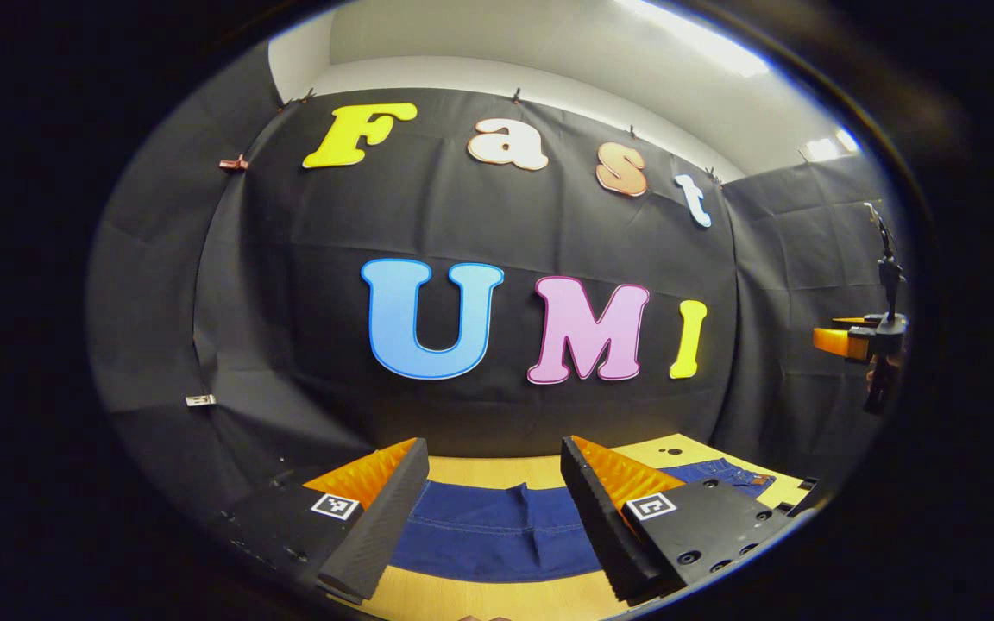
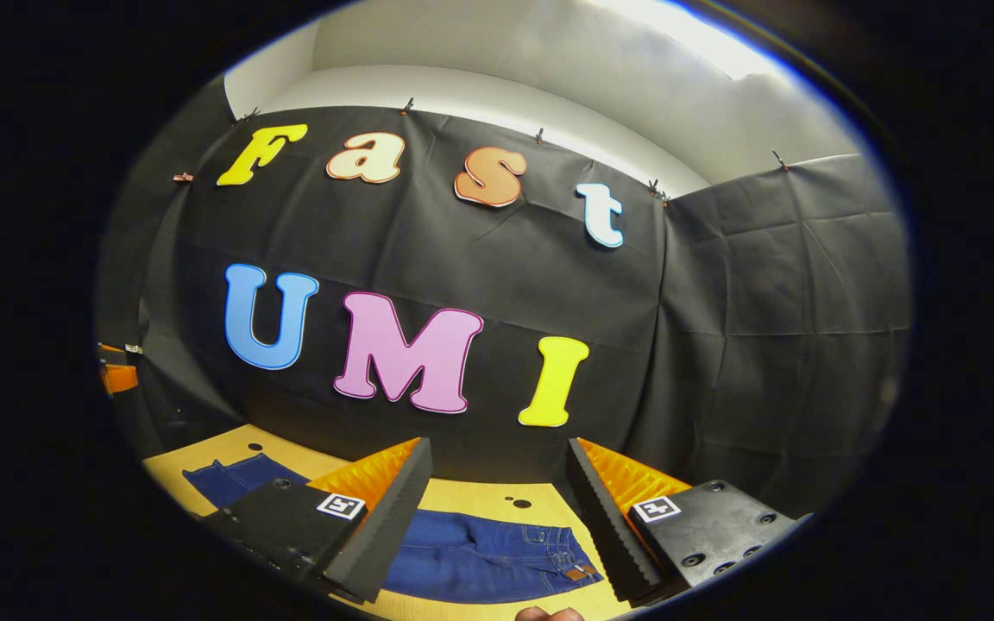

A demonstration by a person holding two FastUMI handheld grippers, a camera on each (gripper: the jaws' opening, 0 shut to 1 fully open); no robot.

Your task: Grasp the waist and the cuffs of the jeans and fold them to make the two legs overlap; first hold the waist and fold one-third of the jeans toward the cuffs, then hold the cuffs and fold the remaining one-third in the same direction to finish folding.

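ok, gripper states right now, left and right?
Left gripper: open, holding nothing, above the jeans on the table.
Right gripper: open, holding nothing, above the waist end of the jeans.

Dark blue jeans (image 2: 480,556) – pale wooden table (image 2: 471,496)

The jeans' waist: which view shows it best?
The right gripper view: the waist lies between the open right hand-held gripper fingers, with seams and patch visible. The left gripper view shows mainly a leg; the waist appears small, far right.
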